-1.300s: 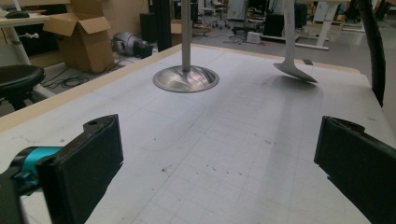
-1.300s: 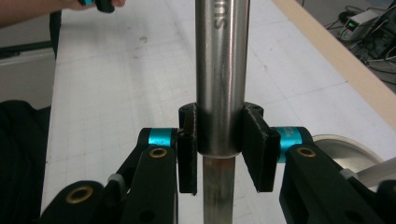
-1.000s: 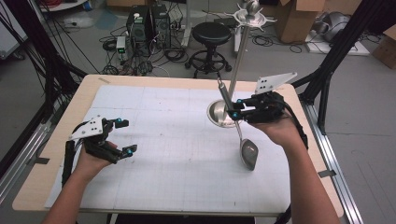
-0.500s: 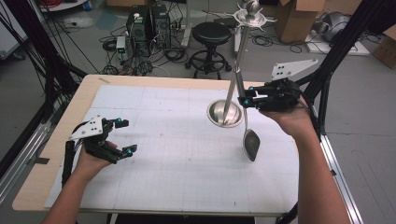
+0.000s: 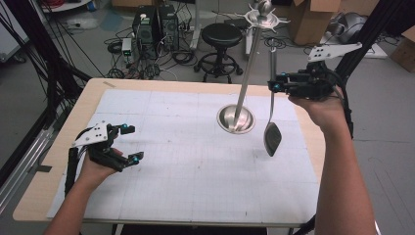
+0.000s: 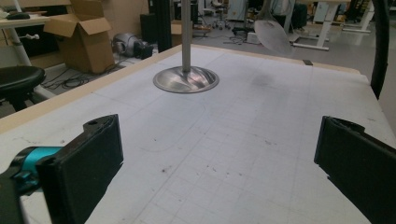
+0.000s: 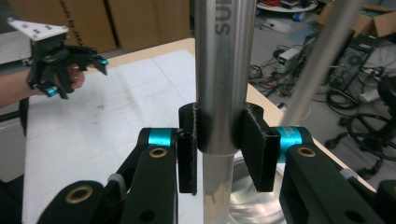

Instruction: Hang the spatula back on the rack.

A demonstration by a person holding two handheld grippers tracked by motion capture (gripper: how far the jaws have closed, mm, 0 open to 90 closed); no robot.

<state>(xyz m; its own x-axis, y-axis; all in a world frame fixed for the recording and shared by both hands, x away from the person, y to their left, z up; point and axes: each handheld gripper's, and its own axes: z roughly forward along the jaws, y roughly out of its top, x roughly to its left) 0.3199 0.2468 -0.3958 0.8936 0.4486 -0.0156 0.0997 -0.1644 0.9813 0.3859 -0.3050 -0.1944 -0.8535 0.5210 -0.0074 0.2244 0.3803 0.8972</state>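
The spoon (image 5: 272, 128) hangs in the air above the right half of the tabletop (image 5: 58, 147), handle up and bowl down, clear of the white gridded mat (image 5: 195, 161) and just to the right of the stand. That stand (image 5: 243, 78) is a tall metal pole rising from a round, dished steel base (image 5: 236, 119) that sits on the mat toward the far right, with a small pronged disc at its top. The right tongs (image 5: 273, 86), raised well above the surface in the person's right hand, are closed on the upper part of the spoon's handle; the right gripper view shows both black pads (image 7: 256, 140) pressed against the shiny handle (image 7: 223, 70). The left tongs (image 5: 131, 143) sit low over the near left part of the mat, well apart from the stand, with the jaws spread wide and nothing between them, the left gripper view looking across the grid toward the base (image 6: 186, 79).
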